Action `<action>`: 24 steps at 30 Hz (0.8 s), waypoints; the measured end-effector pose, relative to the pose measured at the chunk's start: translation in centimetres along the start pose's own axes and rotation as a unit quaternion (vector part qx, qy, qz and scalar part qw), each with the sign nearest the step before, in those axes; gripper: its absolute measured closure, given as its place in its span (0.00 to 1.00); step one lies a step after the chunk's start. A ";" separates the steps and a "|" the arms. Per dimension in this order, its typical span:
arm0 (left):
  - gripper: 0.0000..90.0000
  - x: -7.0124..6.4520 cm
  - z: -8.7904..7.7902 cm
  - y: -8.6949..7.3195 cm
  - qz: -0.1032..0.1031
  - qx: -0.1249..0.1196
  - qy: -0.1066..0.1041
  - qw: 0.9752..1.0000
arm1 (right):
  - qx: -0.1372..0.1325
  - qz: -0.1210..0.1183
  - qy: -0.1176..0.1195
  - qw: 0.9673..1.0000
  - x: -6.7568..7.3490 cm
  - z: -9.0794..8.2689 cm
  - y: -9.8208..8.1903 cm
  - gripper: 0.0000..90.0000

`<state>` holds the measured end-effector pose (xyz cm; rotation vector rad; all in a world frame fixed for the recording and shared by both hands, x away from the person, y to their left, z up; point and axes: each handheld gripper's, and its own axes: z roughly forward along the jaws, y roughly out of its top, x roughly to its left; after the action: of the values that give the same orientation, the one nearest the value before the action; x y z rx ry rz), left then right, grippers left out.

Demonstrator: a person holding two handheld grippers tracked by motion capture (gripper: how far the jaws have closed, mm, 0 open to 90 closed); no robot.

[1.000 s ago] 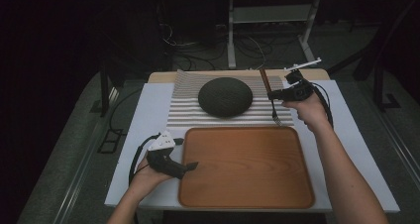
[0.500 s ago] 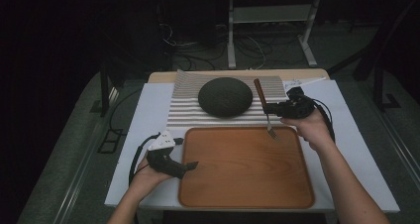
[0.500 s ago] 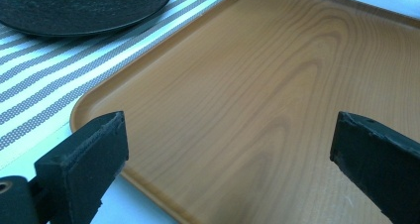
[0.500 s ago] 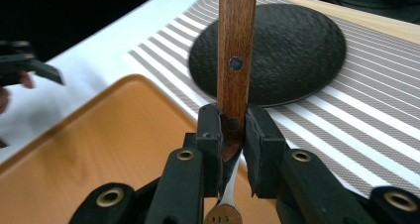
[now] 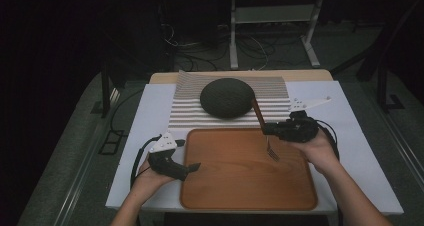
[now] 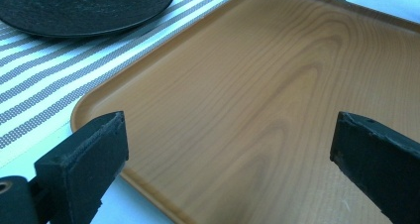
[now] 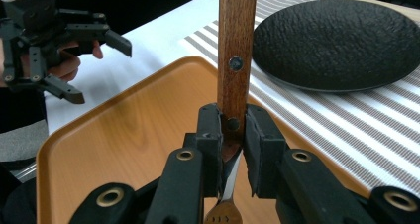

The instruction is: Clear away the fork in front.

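A fork (image 5: 260, 117) with a brown wooden handle (image 7: 236, 45) is clamped in my right gripper (image 5: 266, 129), jaws shut on the handle's lower end (image 7: 233, 130). The handle leans up toward the dark plate (image 5: 227, 97). Its metal tines (image 5: 272, 153) point down over the right part of the wooden tray (image 5: 225, 186); whether they touch it I cannot tell. My left gripper (image 5: 192, 167) rests at the tray's near-left corner, jaws wide open with nothing between them (image 6: 228, 149). It also shows at the upper left of the right gripper view (image 7: 106, 73).
The dark textured plate (image 7: 341, 40) sits on a grey-and-white striped placemat (image 5: 185, 111) just behind the tray (image 6: 257, 100). A white cover (image 5: 150, 116) lies over the table. Dark floor with cables and a metal stand (image 5: 270, 31) lies beyond the table's far edge.
My right gripper has carried the fork from the placemat's right edge leftward and toward me, lowering it over the tray. The left gripper has stayed put.
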<state>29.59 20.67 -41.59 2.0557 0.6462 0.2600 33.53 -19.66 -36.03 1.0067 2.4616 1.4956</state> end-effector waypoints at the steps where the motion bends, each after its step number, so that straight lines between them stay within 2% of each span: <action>1: 0.01 0.0 0.0 0.0 0.000 0.000 0.000 1.000 | 0.000 0.000 0.000 1.000 0.0 0.0 0.0 0.86; 9: 0.01 -0.1 -0.1 0.0 -0.001 -0.004 -0.001 1.000 | 0.004 -0.002 0.017 1.000 1.9 0.3 -3.0 0.86; 13: 0.01 -0.1 -0.1 0.2 -0.002 -0.008 0.001 1.000 | 0.011 -0.002 0.020 1.000 2.4 0.5 -3.6 0.86; 17: 0.01 -0.1 0.1 0.3 -0.011 -0.006 -0.005 1.000 | 0.014 -0.007 0.023 1.000 2.7 1.0 -3.8 0.86; 19: 0.01 -0.2 0.3 0.6 -0.011 -0.003 -0.011 1.000 | 0.015 -0.009 0.027 0.999 2.7 1.2 -3.8 0.86; 24: 0.01 -0.5 0.5 1.9 -0.020 -0.014 -0.021 0.999 | 0.012 -0.009 0.023 1.000 2.6 1.1 -3.8 0.86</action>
<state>30.04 19.30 -40.25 2.0136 0.6530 0.2007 30.12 -18.46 -39.09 0.9605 2.5191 1.5044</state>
